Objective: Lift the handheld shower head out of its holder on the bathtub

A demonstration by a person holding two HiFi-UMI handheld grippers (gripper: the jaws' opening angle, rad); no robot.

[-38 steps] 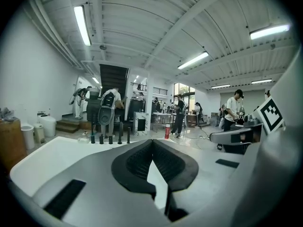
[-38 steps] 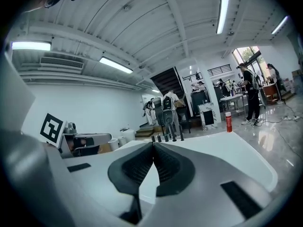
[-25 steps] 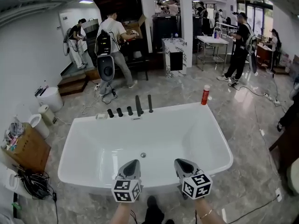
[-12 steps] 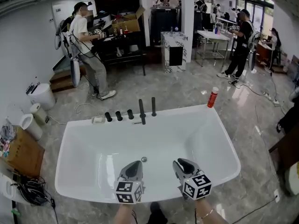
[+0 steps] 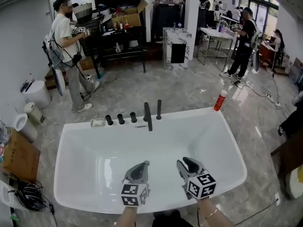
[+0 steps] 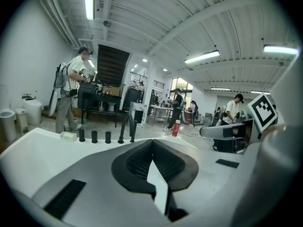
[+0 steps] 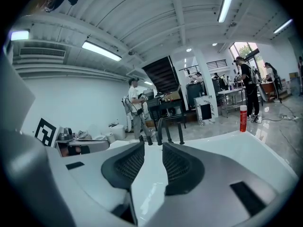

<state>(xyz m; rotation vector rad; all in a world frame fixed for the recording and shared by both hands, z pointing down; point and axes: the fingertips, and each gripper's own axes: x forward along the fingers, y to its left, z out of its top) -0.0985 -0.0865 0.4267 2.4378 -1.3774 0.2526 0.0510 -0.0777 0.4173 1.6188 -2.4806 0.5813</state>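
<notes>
A white bathtub fills the lower half of the head view. On its far rim stand three black knobs, a curved black spout and a slim upright black shower wand in its holder. The wand also shows in the left gripper view, and the same wand shows far ahead in the right gripper view. My left gripper hangs over the basin, shut and empty, its tips meeting. My right gripper is beside it, its jaws opening with a narrow gap and nothing between them. Both are well short of the fixtures.
A red bottle stands at the tub's far right corner and a small soap dish left of the knobs. A person stands beyond the tub at left, others work at tables behind. A cardboard box and cables lie left of the tub.
Both grippers have moved forward from the near rim out over the basin. The right jaws have parted. The person at the back left has walked further left.
</notes>
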